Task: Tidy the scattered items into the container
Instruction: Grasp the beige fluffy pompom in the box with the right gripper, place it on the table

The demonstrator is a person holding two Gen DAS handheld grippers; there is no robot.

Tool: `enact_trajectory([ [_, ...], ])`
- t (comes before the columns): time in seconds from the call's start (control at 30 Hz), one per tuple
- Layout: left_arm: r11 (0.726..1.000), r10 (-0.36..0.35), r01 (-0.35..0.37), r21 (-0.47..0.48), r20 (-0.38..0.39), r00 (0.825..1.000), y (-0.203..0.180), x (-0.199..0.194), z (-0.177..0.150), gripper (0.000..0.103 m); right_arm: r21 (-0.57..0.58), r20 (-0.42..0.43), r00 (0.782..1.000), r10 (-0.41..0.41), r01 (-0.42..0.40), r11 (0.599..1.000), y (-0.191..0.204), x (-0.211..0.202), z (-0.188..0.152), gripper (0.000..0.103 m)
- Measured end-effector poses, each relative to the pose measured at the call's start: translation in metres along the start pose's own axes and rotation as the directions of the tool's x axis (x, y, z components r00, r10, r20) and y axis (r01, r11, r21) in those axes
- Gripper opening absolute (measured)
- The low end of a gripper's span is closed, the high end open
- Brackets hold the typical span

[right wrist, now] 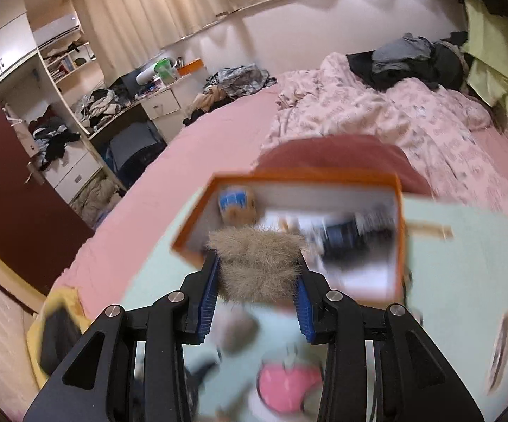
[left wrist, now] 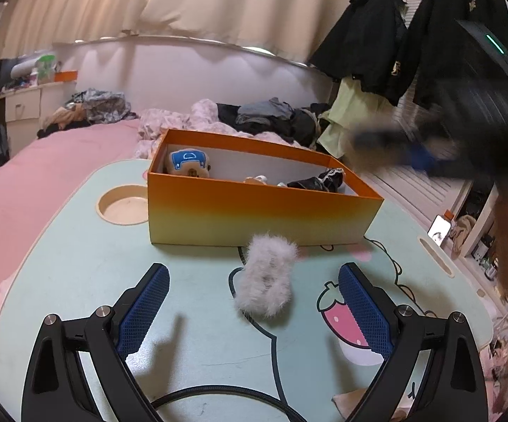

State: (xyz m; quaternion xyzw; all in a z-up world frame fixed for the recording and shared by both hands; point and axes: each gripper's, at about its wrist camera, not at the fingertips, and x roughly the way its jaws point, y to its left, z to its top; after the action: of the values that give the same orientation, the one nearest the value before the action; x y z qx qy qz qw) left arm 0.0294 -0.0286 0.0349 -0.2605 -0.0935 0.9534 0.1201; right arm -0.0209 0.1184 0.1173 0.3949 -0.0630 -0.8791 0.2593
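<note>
An orange box (left wrist: 254,211) stands on the pale green lap table (left wrist: 201,334), with a blue and white plush (left wrist: 187,163) and a dark item (left wrist: 319,181) inside. A white fluffy hair claw (left wrist: 266,276) lies in front of the box, between the wide-apart fingers of my left gripper (left wrist: 254,288), which is open and apart from it. My right gripper (right wrist: 257,274) is shut on a brown fluffy hair claw (right wrist: 257,263), held above the table near the rim of the orange box (right wrist: 400,246). In the left wrist view the right gripper (left wrist: 394,147) is a dark blur beyond the box's right end.
The table has a round cup recess (left wrist: 124,207) at its left and a slot (left wrist: 435,255) at its right. It rests on a pink bed (right wrist: 218,133) with a crumpled quilt (right wrist: 377,116) and piled clothes (left wrist: 275,116). Dark jackets (left wrist: 412,42) hang at the right.
</note>
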Motion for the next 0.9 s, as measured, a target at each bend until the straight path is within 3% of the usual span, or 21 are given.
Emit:
enact_trajectory([
  [0.1, 1.000, 0.002, -0.002, -0.002, -0.004, 1.000, -0.001, 0.000, 0.000, 0.097, 0.022, 0.029, 0.999, -0.041, 0.040, 0.999, -0.005, 0.006, -0.040, 0.040],
  [0.3, 1.000, 0.010, -0.010, -0.004, -0.009, 1.000, 0.000, 0.000, 0.000, 0.097, 0.031, 0.042, 0.993, -0.111, 0.110, 0.993, -0.010, 0.034, -0.069, 0.042],
  [0.4, 1.000, 0.009, -0.009, -0.007, -0.007, 1.000, 0.003, -0.001, 0.000, 0.097, 0.080, -0.002, 0.995, -0.103, 0.103, 0.991, -0.018, 0.041, -0.074, 0.061],
  [0.47, 1.000, -0.002, 0.002, -0.017, -0.009, 1.000, 0.005, -0.001, 0.000, 0.097, 0.120, 0.057, 0.994, -0.091, 0.084, 0.989, -0.025, 0.028, -0.077, 0.076],
  [0.53, 0.999, -0.021, 0.021, -0.035, -0.020, 1.000, 0.007, 0.000, 0.001, 0.097, 0.145, 0.126, 0.987, -0.095, 0.077, 0.987, -0.030, 0.012, -0.080, 0.083],
  [0.67, 0.998, -0.034, 0.032, -0.062, -0.036, 0.999, 0.009, 0.003, 0.009, 0.097, 0.199, 0.215, 0.968, -0.131, 0.088, 0.976, -0.037, -0.012, -0.088, 0.083],
  [0.73, 0.997, 0.011, -0.012, -0.074, -0.016, 1.000, 0.005, 0.001, 0.020, 0.097, 0.230, 0.222, 0.966, -0.129, 0.077, 0.970, -0.040, -0.013, -0.091, 0.083],
  [0.83, 0.998, 0.012, -0.012, -0.060, 0.014, 1.000, -0.005, -0.001, 0.051, 0.097, 0.234, 0.223, 0.970, -0.100, 0.047, 0.971, -0.038, -0.010, -0.088, 0.083],
  [0.9, 0.999, -0.001, 0.001, -0.042, -0.008, 1.000, -0.013, 0.004, 0.077, 0.097, 0.216, 0.240, 0.965, -0.103, 0.050, 0.975, -0.033, -0.014, -0.087, 0.083],
])
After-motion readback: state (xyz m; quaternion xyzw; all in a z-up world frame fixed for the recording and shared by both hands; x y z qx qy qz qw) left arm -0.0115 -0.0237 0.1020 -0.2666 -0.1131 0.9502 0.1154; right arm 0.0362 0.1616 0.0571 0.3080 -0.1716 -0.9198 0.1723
